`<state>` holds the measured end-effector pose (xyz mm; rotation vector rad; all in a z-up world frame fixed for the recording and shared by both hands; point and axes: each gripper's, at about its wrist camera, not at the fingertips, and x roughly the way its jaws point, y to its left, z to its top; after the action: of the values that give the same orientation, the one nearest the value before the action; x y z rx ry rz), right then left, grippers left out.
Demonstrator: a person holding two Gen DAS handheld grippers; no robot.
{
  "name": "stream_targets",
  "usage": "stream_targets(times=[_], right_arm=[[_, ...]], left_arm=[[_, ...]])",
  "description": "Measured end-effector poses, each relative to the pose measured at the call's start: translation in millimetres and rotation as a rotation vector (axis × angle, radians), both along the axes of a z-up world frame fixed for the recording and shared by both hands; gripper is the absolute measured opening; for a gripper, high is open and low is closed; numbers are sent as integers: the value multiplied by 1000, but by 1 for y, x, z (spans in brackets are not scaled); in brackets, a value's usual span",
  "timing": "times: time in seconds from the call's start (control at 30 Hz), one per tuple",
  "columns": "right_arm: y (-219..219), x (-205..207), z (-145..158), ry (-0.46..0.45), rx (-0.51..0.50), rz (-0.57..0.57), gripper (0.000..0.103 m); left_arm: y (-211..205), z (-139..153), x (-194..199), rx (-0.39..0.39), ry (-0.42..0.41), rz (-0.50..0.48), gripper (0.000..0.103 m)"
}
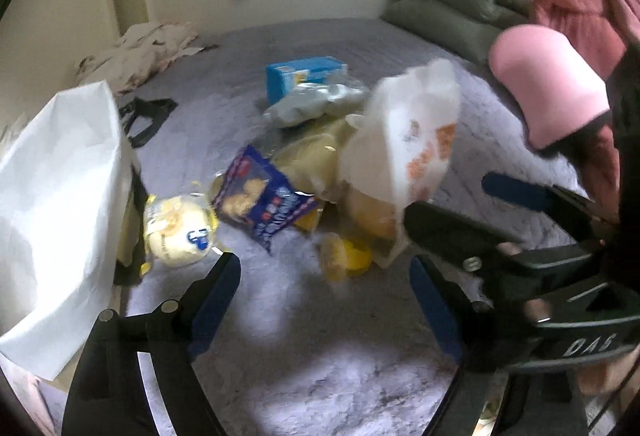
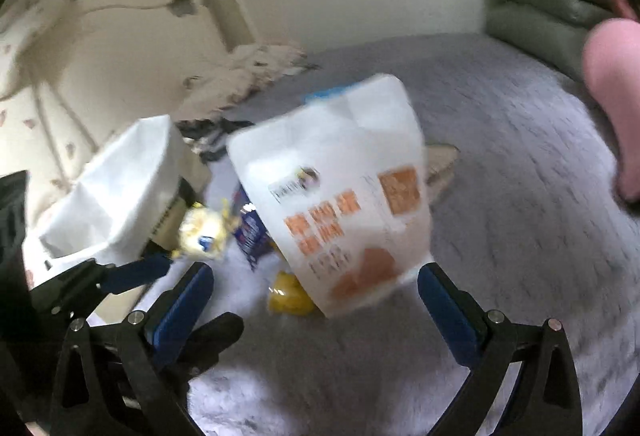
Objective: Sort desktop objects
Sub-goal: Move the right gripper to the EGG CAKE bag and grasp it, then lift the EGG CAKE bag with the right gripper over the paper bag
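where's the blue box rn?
Left wrist view: the blue box sits at the far middle of the grey blanket, just behind a clear plastic packet. In the right wrist view the white-and-orange pouch mostly hides it.

Blanket: fuzzy grey pile, matt. White paper bag: matt, creased. Orange-print pouch: smooth plastic film, looks semi-matt, blurred. Blue snack packet: glossy plastic film. Blue box: looks like smooth card. Gripper fingers: matt blue pads, black plastic frame, metal pins.
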<state>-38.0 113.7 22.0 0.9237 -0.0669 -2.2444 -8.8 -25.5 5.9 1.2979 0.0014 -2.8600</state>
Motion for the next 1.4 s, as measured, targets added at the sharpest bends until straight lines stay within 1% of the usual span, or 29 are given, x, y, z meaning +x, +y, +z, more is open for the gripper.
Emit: stream_targets(times=[0.07, 0.13, 0.23, 0.37, 0.5, 0.53, 0.63, 0.73, 0.87, 0.9, 0.93, 1.03, 1.2, 1.27, 1.33, 1.4], right_arm=[[-8, -1, 3, 73, 19, 54, 103], [-14, -4, 3, 126, 53, 85, 103], [-20, -14, -1, 135, 70, 100, 103], [-14, -23, -5, 141, 85, 83, 103], [-19, -35, -11, 158, 109, 77, 103], [-22, -37, -13, 170, 121, 81, 103], [-33, -47, -21, 193, 169, 93, 103], [-41, -60, -36, 159, 215, 110, 103], [-41, -70, -43, 120, 167, 132, 103], [-41, -71, -44, 114, 152, 131, 98], [-40, -71, -44, 104, 138, 126, 90], [-40, -69, -42, 87, 139, 103, 86], [-40, -63, -34, 80, 147, 74, 84], [-37, -61, -32, 47, 133, 55, 83], [-35, -58, -30, 26, 132, 26, 83], [-31, -53, -26, 29, 133, 7, 83]], left_arm=[[-4, 2, 2, 4, -5, 3, 86], [-6, 2, 0, 1, -15, 11, 86], [-1, -2, -7, -5, -19, -7, 86], [18, -1, -18, -23, -9, -71, 86], [26, -4, -28, 10, -44, -97, 86], [27, -4, -29, 6, -45, -96, 86], [30, -6, -29, -63, -45, -90, 86], [29, -8, -29, -87, -59, -87, 86], [23, -6, -28, -62, -63, -72, 86], [23, -6, -28, -65, -62, -71, 86], [23, -5, -28, -75, -61, -70, 86], [24, -5, -26, -101, -62, -67, 86], [22, -3, -21, -117, -57, -63, 86], [20, -2, -20, -120, -51, -50, 86], [18, 0, -21, -114, -51, -38, 86], [14, 4, -20, -98, -46, -29, 86]])
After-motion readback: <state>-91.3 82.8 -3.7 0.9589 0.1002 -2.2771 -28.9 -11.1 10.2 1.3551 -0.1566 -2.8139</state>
